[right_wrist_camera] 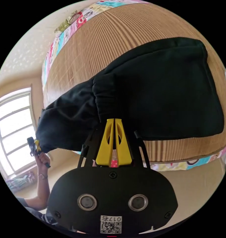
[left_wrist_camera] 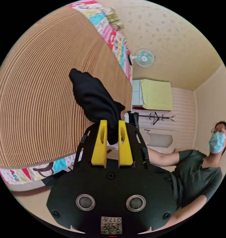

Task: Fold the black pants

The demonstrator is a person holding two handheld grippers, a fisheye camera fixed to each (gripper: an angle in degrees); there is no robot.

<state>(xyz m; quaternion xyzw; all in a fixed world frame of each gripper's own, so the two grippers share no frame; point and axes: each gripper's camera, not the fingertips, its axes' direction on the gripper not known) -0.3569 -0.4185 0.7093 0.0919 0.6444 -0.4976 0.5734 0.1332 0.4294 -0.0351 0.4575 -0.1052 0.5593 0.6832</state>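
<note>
Left gripper (left_wrist_camera: 112,124) pinched a bunch of the black pants (right_wrist_camera: 152,86); right gripper (right_wrist_camera: 114,121) clamped the gathered waistband. Pants lay over the ribbed mat (right_wrist_camera: 118,37). Soft, limp, light; best held at waistband corners.

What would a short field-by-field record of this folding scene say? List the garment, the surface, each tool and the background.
garment: black pants, partly lying on the mat, one end lifted
surface: ribbed tan mat over a patterned sheet
left tool: yellow jaws shut on a bunch of the black pants
right tool: yellow jaws closed on the gathered waistband edge
person: seated beside the bed, a hand holding the left tool
background: wall fan, window
</note>
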